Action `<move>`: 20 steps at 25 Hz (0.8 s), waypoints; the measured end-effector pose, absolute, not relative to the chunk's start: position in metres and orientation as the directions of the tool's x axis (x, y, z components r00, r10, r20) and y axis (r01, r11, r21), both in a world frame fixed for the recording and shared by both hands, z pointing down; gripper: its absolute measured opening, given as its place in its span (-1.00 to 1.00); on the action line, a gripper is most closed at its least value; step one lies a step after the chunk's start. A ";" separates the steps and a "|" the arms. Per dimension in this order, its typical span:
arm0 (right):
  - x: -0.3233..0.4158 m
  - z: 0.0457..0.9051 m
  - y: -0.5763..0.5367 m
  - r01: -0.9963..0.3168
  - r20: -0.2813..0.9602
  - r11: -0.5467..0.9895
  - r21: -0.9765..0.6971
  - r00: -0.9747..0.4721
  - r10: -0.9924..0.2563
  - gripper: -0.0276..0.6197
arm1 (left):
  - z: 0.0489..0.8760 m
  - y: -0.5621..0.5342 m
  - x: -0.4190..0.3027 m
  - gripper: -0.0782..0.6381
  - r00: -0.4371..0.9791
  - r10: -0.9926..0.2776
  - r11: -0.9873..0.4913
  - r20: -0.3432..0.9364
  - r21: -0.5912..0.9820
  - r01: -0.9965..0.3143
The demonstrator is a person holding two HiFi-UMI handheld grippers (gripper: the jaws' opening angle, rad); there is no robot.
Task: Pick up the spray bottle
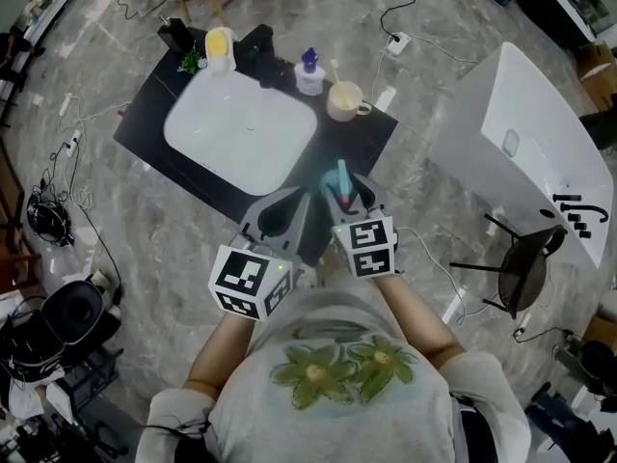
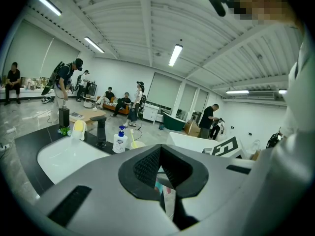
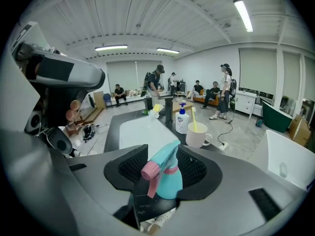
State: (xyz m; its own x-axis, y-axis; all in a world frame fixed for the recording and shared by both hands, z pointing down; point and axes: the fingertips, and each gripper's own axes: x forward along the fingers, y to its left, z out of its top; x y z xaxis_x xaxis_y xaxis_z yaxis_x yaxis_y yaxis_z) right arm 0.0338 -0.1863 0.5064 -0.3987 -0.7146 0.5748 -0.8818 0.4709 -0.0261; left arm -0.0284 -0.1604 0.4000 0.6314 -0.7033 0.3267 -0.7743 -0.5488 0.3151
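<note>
Right gripper view: right gripper (image 3: 161, 177) clasps smooth teal spray bottle (image 3: 170, 178); left gripper (image 2: 160, 173) closed.

Teal spray bottle (image 3: 171, 181), pink trigger (image 3: 149, 171)

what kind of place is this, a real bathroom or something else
Probably a big workshop or lab hall with a mock bathroom, not a home: a white basin in a black counter stands alone, a loose bathtub sits beside it, and cables trail over the floor.
</note>
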 end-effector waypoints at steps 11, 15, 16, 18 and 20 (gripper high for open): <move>0.033 0.523 -0.188 -0.878 0.607 0.477 -0.025 -0.393 -0.691 -0.41 | 0.403 -0.165 -0.028 -0.76 0.632 -0.698 -0.549 0.336 0.315 -0.774; 0.034 0.529 -0.188 -0.879 0.614 0.476 -0.021 -0.387 -0.688 -0.41 | 0.403 -0.163 -0.029 -0.76 0.630 -0.699 -0.548 0.337 0.313 -0.776; 0.034 0.529 -0.187 -0.879 0.615 0.476 -0.019 -0.385 -0.688 -0.41 | 0.403 -0.163 -0.029 -0.76 0.630 -0.700 -0.548 0.337 0.313 -0.776; 0.035 0.531 -0.187 -0.880 0.617 0.475 -0.016 -0.383 -0.688 -0.41 | 0.403 -0.162 -0.029 -0.76 0.629 -0.700 -0.548 0.337 0.311 -0.777; 0.036 0.533 -0.188 -0.880 0.618 0.475 -0.015 -0.381 -0.688 -0.41 | 0.403 -0.162 -0.029 -0.76 0.628 -0.701 -0.547 0.339 0.310 -0.778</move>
